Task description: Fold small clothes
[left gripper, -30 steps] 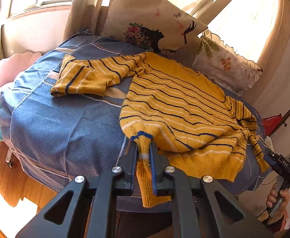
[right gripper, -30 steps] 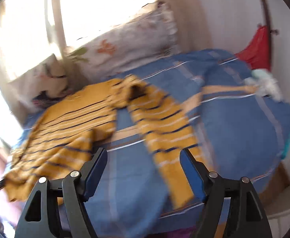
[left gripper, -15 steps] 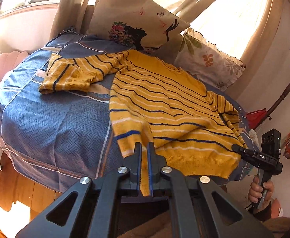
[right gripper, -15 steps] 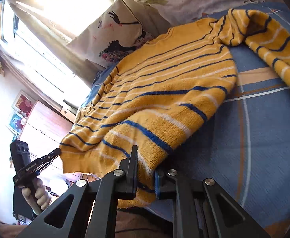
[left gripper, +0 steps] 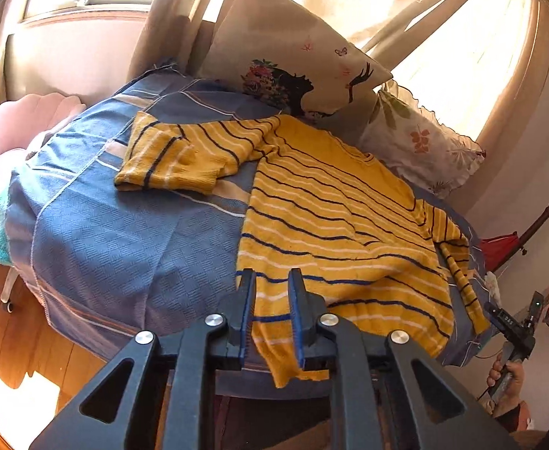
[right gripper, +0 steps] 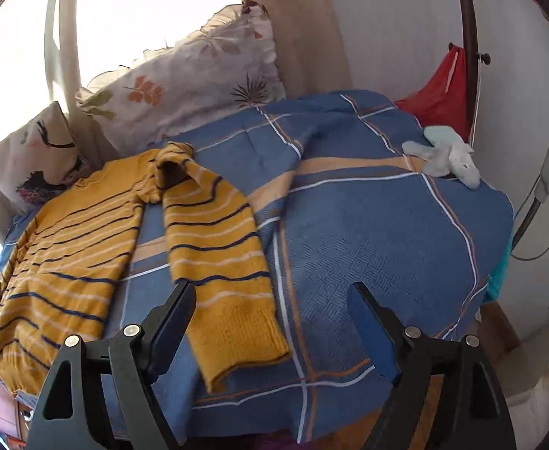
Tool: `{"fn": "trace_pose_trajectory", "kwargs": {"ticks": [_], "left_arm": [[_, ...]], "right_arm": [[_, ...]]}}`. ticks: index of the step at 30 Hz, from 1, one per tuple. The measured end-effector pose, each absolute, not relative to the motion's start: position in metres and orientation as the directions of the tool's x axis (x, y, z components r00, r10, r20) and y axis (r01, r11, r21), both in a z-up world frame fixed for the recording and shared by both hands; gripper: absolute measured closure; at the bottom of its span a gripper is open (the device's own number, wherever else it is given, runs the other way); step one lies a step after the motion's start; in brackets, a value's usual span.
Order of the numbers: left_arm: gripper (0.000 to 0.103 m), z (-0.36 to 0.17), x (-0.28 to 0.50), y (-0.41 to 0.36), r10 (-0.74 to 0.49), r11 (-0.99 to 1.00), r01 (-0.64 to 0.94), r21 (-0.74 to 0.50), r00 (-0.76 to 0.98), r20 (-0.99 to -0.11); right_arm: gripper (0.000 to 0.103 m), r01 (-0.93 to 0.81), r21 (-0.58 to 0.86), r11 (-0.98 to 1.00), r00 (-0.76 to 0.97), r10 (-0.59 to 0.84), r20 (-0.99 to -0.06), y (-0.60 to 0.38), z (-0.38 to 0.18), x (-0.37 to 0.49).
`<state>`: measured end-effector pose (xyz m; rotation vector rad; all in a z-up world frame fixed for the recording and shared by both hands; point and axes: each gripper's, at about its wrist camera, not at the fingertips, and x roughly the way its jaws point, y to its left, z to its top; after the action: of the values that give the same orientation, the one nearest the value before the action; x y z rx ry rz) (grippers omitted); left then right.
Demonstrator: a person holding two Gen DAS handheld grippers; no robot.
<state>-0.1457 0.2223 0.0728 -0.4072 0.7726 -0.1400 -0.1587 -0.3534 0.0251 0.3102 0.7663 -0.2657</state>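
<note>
Two pillows [left gripper: 293,56] lean beyond the left gripper [left gripper: 271,315], against the curtained window; a pink chair [left gripper: 23,120] stands off to its left. Past the right gripper [right gripper: 270,322], far to the right, a pale soft toy [right gripper: 447,157] lies on the blue bedspread [right gripper: 368,232], with a red bag [right gripper: 439,93] behind it.

The sweater [left gripper: 330,225] lies spread flat on the bedspread, its hem hanging over the bed edge nearest the grippers, neck toward the pillows, long axis running away from the left gripper. One sleeve [right gripper: 218,262] runs straight toward the right gripper, cuff nearest; the other is folded across itself, left of the body.

It is mustard knit with thin navy and white stripes.

The left gripper's jaws stand slightly parted, the hem corner loose between them. The right gripper's jaws are spread wide, holding nothing.
</note>
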Motion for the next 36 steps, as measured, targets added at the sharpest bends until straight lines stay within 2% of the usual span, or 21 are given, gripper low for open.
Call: {"fn": "trace_pose_trajectory", "kwargs": {"ticks": [2,3,4,5,6,7,8,11,15,19,22,26,28,31,32,34,36], "left_arm": [[0.084,0.076,-0.13,0.203,-0.3,0.917,0.025,-0.398,0.703,-0.645],[0.084,0.078,-0.123,0.192,-0.314,0.918,0.05,-0.394,0.697,-0.644],[0.084,0.079,-0.115,0.181,-0.33,0.917,0.073,-0.391,0.69,-0.645],[0.084,0.079,-0.107,0.171,-0.345,0.915,0.092,-0.392,0.681,-0.646],[0.084,0.08,-0.1,0.164,-0.361,0.912,0.109,-0.395,0.671,-0.647],[0.084,0.08,-0.094,0.157,-0.373,0.909,0.123,-0.398,0.664,-0.648],[0.084,0.081,-0.089,0.151,-0.379,0.909,0.133,-0.396,0.661,-0.648],[0.084,0.083,-0.075,0.144,-0.364,0.917,0.135,-0.375,0.669,-0.648],[0.083,0.079,-0.062,0.157,-0.362,0.912,0.112,-0.394,0.67,-0.648],[0.083,0.069,-0.051,0.183,-0.342,0.908,0.054,-0.416,0.672,-0.657],[0.083,0.063,-0.047,0.205,-0.325,0.9,0.012,-0.436,0.685,-0.652],[0.083,0.057,-0.046,0.229,-0.317,0.882,-0.031,-0.47,0.699,-0.642],[0.083,0.054,-0.049,0.24,-0.305,0.88,-0.049,-0.473,0.704,-0.641],[0.083,0.051,-0.054,0.254,-0.277,0.881,-0.079,-0.467,0.714,-0.643],[0.083,0.05,-0.056,0.259,-0.27,0.879,-0.09,-0.468,0.716,-0.643],[0.08,0.048,-0.06,0.27,-0.261,0.871,-0.111,-0.479,0.72,-0.642],[0.07,0.047,-0.063,0.281,-0.246,0.867,-0.129,-0.482,0.729,-0.638]], "right_arm": [[0.016,0.336,0.222,0.916,0.658,-0.059,-0.751,-0.358,0.006,-0.143],[0.023,0.313,0.254,0.915,0.653,-0.013,-0.758,-0.354,-0.003,-0.138],[0.038,0.293,0.248,0.923,0.665,-0.01,-0.746,-0.348,-0.002,-0.138],[0.061,0.248,0.264,0.932,0.669,0.032,-0.743,-0.342,0.0,-0.136],[0.091,0.202,0.32,0.925,0.66,0.113,-0.743,-0.341,0.001,-0.133],[0.091,0.187,0.337,0.923,0.665,0.133,-0.735,-0.341,0.007,-0.133],[0.091,0.181,0.294,0.938,0.672,0.1,-0.733,-0.34,0.017,-0.132],[0.091,0.276,0.106,0.955,0.691,-0.12,-0.713,-0.359,0.057,-0.129],[0.091,0.486,-0.159,0.859,0.638,-0.473,-0.608,-0.396,0.105,-0.115],[0.091,0.525,-0.261,0.81,0.618,-0.574,-0.538,-0.387,0.13,-0.078],[0.091,0.419,-0.309,0.854,0.692,-0.52,-0.501,-0.342,0.145,-0.041],[0.091,0.16,-0.471,0.867,0.809,-0.389,-0.441,-0.214,0.142,0.022],[0.091,-0.015,-0.514,0.858,0.851,-0.259,-0.456,-0.134,0.125,0.046],[0.087,-0.312,-0.531,0.788,0.846,-0.024,-0.532,-0.015,0.086,0.061],[0.083,-0.403,-0.537,0.741,0.825,0.039,-0.564,0.02,0.068,0.063],[0.049,-0.513,-0.565,0.646,0.794,0.107,-0.598,0.076,0.033,0.056],[0.044,-0.552,-0.592,0.588,0.789,0.137,-0.599,0.104,0.012,0.045]]}}
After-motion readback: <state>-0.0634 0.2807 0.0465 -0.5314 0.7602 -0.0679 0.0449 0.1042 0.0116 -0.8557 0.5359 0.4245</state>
